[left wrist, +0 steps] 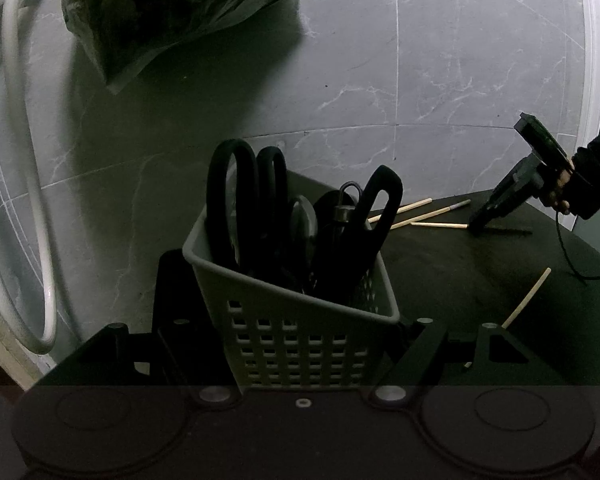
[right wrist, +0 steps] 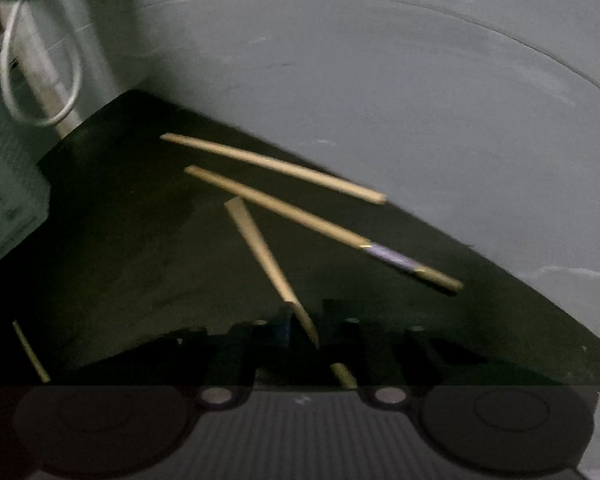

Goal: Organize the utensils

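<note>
While left tongs (left wrist: 300,344) clamp the basket (left wrist: 296,320), right tongs (right wrist: 304,332) seemingly pinch a chopstick (right wrist: 268,256) near the table (right wrist: 520,320) edge.

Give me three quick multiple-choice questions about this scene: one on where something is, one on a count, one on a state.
1. Where are the scissors? A on the floor; B in the grey basket; C hanging on the wall.
2. How many chopsticks show? A two; B seven; C four.
3. The right tongs are: A shut on a chopstick; B empty and wide open; C holding scissors.
Key: B, their handles stick up from the basket; C, the right view shows four; A, one chopstick is pinched in them.
</note>
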The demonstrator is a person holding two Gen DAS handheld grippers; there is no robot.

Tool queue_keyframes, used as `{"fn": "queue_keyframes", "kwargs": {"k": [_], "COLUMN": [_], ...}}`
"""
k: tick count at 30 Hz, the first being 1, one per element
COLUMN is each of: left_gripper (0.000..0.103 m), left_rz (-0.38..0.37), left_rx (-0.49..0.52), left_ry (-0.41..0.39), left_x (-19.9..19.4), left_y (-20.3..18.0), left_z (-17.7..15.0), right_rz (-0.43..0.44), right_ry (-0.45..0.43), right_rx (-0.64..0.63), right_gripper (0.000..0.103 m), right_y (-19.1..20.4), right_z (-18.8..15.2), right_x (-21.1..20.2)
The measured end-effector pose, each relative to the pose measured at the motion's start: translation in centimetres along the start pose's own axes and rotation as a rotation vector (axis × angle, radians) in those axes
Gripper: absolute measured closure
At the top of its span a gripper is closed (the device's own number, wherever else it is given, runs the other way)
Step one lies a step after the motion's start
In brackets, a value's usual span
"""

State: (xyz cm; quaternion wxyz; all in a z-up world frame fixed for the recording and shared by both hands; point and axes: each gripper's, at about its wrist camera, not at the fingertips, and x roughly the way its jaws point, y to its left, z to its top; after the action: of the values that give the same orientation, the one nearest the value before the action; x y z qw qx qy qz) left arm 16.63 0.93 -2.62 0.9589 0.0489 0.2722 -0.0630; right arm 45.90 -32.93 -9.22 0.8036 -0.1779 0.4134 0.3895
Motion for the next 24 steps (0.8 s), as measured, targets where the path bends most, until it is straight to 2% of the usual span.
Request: {"fn": "queue_keyframes", "kwargs": {"k": [10, 19, 21, 24], "left_gripper": [0.026, 0.026, 0.026, 0.026], "left_rz": [-0.016, -0.053, -0.063, -0.076], "left_rx": [0.014, 0.036, 0.042, 0.049], "left_ry": [-0.007, -0.017, -0.018, -0.021], "left_x": [0.1, 0.2, 0.2, 0.3], "left_y": [0.3, 0.8, 0.9, 1.2], "left_z": [-0.1, -0.3, -0.4, -0.3], "right_rz": [0.125, 0.168, 0.165, 0.157], "right_ry": [0.022, 0.079, 0.09, 0.08], "right_rx": [-0.167, -0.224, -0.227, -0.168], "right_gripper": [0.095, 0.095, 0.094, 0.084], "right_y": [8.2, 12.8, 13.7, 14.0], "right_z": [-1.0, -2.8, -3.3, -3.7], "right_x": [0.0, -1.3, -1.6, -2.4]}}
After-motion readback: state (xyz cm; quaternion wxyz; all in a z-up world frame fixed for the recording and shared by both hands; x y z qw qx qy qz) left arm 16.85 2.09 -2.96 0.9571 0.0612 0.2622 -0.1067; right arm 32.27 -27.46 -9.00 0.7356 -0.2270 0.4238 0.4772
